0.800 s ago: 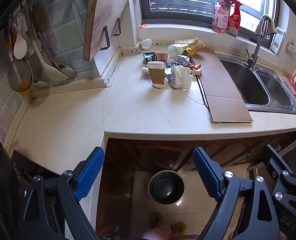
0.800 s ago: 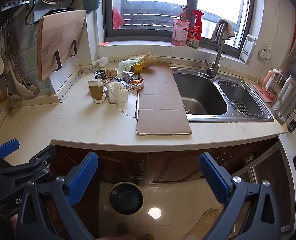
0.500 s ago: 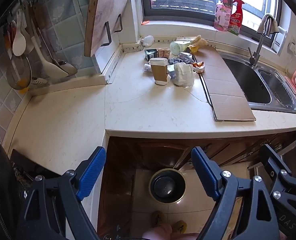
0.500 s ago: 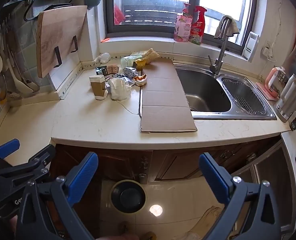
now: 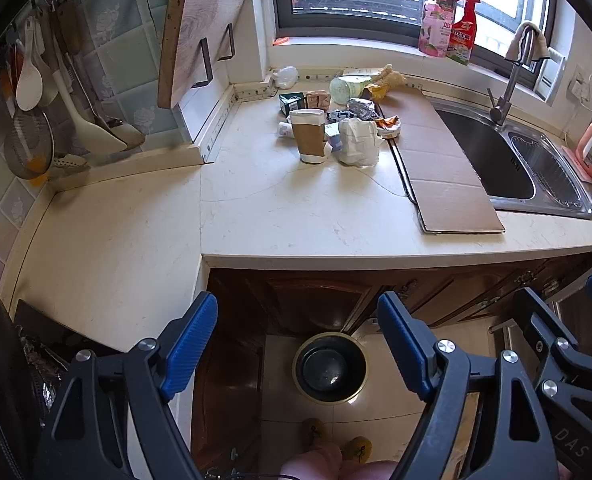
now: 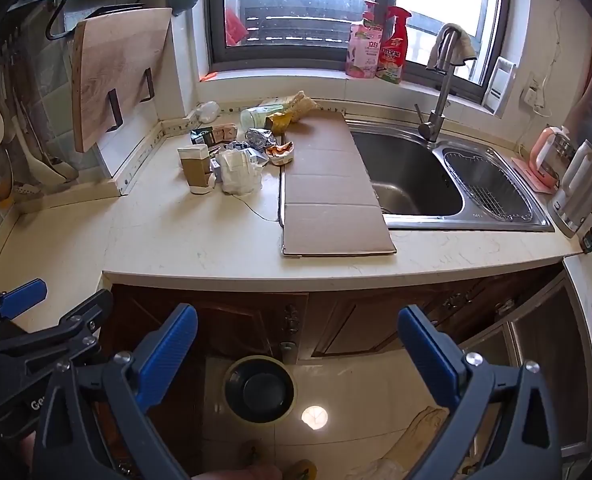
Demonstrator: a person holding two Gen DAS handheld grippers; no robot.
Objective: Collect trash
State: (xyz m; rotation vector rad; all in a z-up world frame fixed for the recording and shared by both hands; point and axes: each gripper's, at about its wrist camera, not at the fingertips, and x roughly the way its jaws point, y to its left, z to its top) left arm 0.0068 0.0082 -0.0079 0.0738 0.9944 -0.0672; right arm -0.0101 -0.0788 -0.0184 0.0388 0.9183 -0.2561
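Observation:
A pile of trash lies at the back of the counter: a brown paper cup (image 5: 307, 135) (image 6: 195, 169), a crumpled white paper bag (image 5: 358, 142) (image 6: 238, 172), wrappers, small boxes and a tipped green bottle (image 5: 348, 87) (image 6: 256, 117). A flat cardboard sheet (image 5: 440, 160) (image 6: 328, 188) lies beside them. A round black trash bin (image 5: 329, 367) (image 6: 259, 389) stands on the floor below the counter edge. My left gripper (image 5: 298, 344) and right gripper (image 6: 298, 354) are both open and empty, held side by side above the bin, well short of the trash.
A steel double sink (image 6: 448, 184) with a tap is right of the cardboard. A cutting board (image 5: 200, 28) and hanging utensils (image 5: 40, 92) line the left wall. Spray bottles (image 6: 376, 46) stand on the sill. Kettles (image 6: 576, 184) stand at the far right. Brown cabinets (image 6: 376, 320) run below.
Both grippers have moved slightly forward toward the counter; the trash pile sits a little lower and nearer in both views. Both stay open and empty.

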